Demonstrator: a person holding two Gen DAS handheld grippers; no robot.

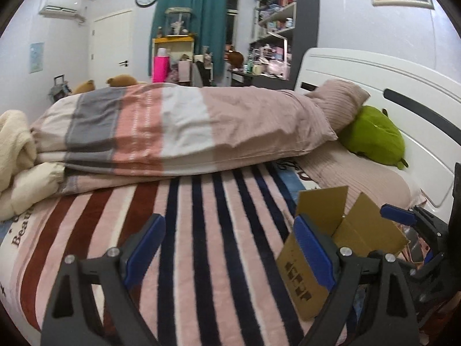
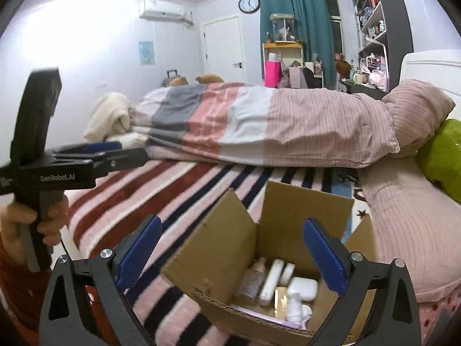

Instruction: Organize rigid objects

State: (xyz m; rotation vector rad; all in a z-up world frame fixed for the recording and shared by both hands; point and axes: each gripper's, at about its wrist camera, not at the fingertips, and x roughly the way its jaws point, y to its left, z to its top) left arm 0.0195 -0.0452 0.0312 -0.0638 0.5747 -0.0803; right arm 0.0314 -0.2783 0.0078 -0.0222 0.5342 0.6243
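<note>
An open cardboard box (image 2: 219,245) stands on the striped bed cover. Inside it lie a white bottle (image 2: 272,281), a glass bottle (image 2: 253,282), a white case (image 2: 302,288) and a white pump bottle (image 2: 294,305). My right gripper (image 2: 233,255) hangs open just above the box mouth, with nothing between its blue pads. My left gripper (image 1: 230,250) is open too, over bare bed cover to the left of the box (image 1: 331,245), and holds nothing. In the right wrist view the left gripper (image 2: 121,151) shows side-on at the left, in a hand (image 2: 17,225).
A folded striped duvet (image 1: 173,127) lies across the bed behind the box. A pink pillow (image 2: 415,109) and a green plush (image 1: 374,135) rest by the white headboard (image 1: 389,86). A cream blanket (image 1: 14,144) is heaped at the far left.
</note>
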